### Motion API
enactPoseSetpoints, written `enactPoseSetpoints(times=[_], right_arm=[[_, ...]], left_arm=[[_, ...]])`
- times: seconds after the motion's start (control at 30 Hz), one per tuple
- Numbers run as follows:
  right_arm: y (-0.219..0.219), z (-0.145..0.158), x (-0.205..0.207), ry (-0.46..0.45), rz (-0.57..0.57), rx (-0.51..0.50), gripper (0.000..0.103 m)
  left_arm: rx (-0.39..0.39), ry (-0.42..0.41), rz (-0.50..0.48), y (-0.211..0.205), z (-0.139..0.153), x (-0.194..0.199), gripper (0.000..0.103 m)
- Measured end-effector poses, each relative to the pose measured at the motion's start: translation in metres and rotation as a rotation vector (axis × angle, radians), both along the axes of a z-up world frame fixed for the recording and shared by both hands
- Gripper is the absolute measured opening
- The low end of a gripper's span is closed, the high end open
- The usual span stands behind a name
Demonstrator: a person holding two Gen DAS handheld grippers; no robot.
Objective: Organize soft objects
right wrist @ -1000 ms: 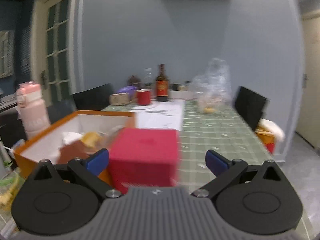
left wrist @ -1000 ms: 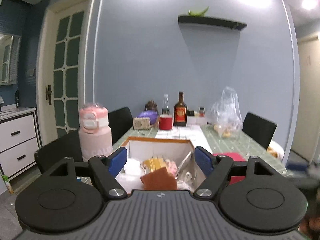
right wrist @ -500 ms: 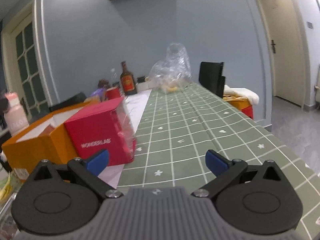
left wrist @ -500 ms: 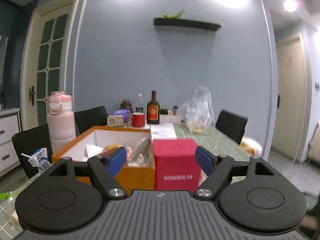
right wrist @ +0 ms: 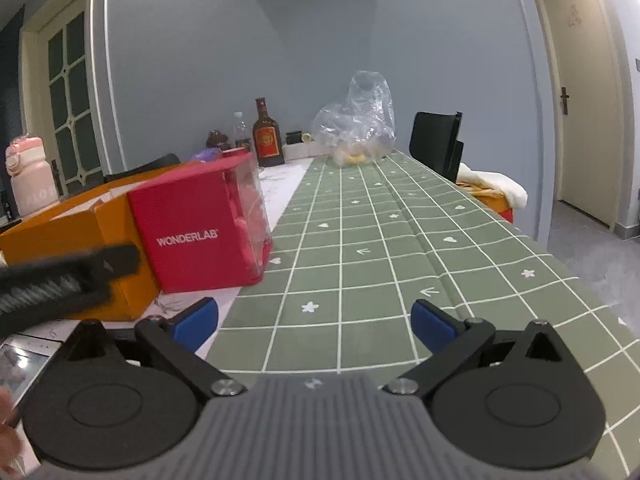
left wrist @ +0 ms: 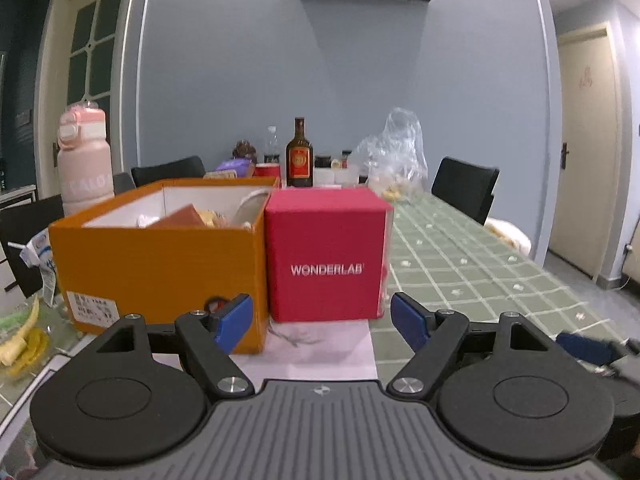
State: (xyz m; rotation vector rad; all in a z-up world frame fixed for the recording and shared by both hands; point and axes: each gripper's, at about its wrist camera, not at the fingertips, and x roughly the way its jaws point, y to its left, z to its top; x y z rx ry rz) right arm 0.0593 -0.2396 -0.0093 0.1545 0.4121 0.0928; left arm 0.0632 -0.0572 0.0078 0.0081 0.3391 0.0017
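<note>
An orange cardboard box (left wrist: pixel 160 268) stands on the table and holds several soft items, among them a brown piece (left wrist: pixel 178 216) and something yellow. A red WONDERLAB box (left wrist: pixel 326 252) stands against its right side; it also shows in the right wrist view (right wrist: pixel 200 232). My left gripper (left wrist: pixel 322 322) is open and empty, low in front of the red box. My right gripper (right wrist: pixel 314 320) is open and empty over the green checked tablecloth (right wrist: pixel 380 248), to the right of the red box.
A pink bottle (left wrist: pixel 84 168) stands left of the orange box. A brown bottle (left wrist: pixel 299 158), a red cup (left wrist: pixel 267 170) and a clear plastic bag (left wrist: pixel 394 156) stand at the far end. Black chairs (left wrist: pixel 464 188) line the sides. White paper (left wrist: pixel 320 348) lies under the boxes.
Both grippers have dropped and pulled back towards the table's near edge. The left view went from looking down into the orange box to facing the two boxes' fronts. Both stayed open.
</note>
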Motion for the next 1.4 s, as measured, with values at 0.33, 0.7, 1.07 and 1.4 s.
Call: enactPoseSetpoints(times=[0.33,0.7,1.07,1.4], right_arm=[[0.0061,-0.0022,0.0043,0.03,-0.01,-0.035,0.1],[0.0082,-0.0034,0.0058,0.043,-0.01,-0.037,0.1],[0.0094,-0.0034,0.0077,0.051,-0.008,-0.037,0.1],[0.0105,-0.004,0.0063,0.051,-0.013,-0.042,0.1]], left_arm=[[0.004,0.021,0.007,0.0001,-0.0059,0.0032,0.092],[0.006,0.017,0.031,-0.0011,-0.0084,0.0037,0.092],[-0.019,0.039,0.03,0.001,-0.0084,0.0073,0.092],[-0.015,0.037,0.037,-0.0004,-0.0089,0.0071,0.092]])
